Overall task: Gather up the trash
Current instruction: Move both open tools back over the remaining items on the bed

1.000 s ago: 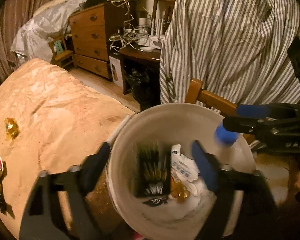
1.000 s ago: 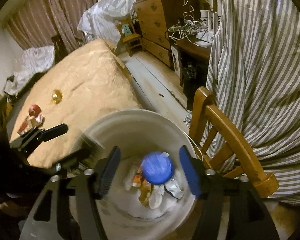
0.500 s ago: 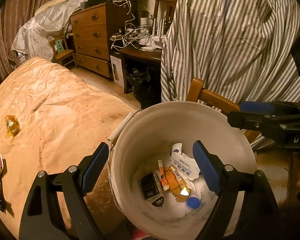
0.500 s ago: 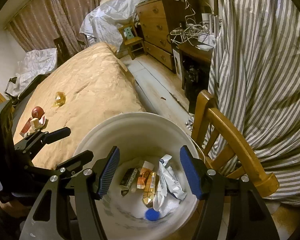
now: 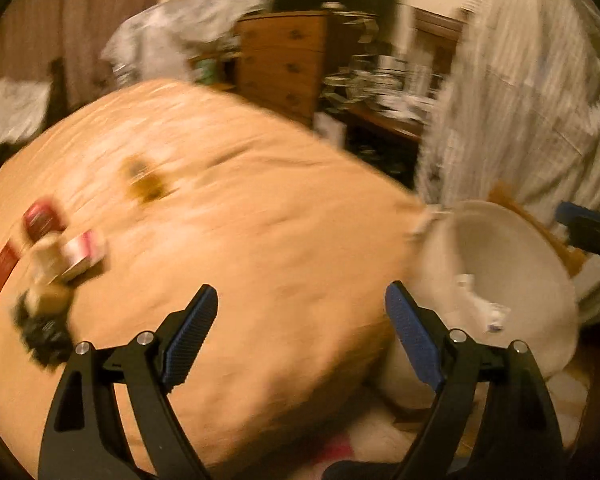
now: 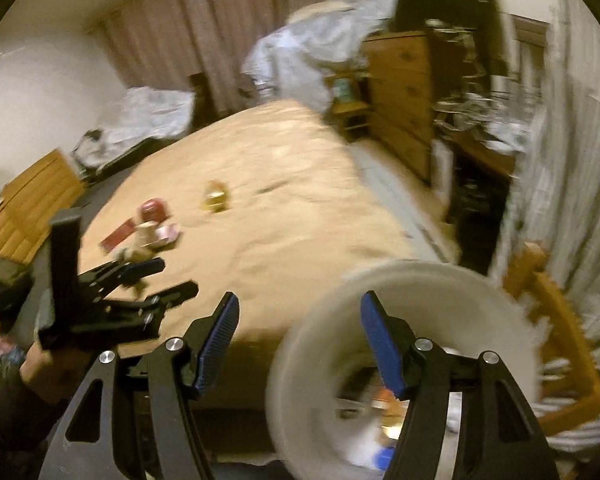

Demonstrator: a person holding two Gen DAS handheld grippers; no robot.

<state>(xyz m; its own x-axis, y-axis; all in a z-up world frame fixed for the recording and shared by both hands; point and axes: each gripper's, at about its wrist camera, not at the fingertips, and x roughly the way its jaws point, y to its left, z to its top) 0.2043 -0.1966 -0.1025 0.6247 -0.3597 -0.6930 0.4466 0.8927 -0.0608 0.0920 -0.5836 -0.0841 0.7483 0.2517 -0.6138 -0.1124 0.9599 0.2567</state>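
One white bucket (image 6: 400,280) stands beside one bed (image 6: 284,200), and one wooden chair (image 6: 560,320) is just behind the bucket. On the bed lies one gold wrapper (image 6: 216,197) on its own, and one blurred cluster of trash (image 6: 144,232) whose pieces cannot be counted surely, though one red round piece (image 6: 153,209) and one flat red packet (image 6: 118,236) stand out. Two grippers are in view, the left gripper (image 5: 300,336) and the right gripper (image 6: 298,344), each with two blue-padded fingers spread apart and nothing between them; one chest of drawers (image 6: 400,92) stands at the back.
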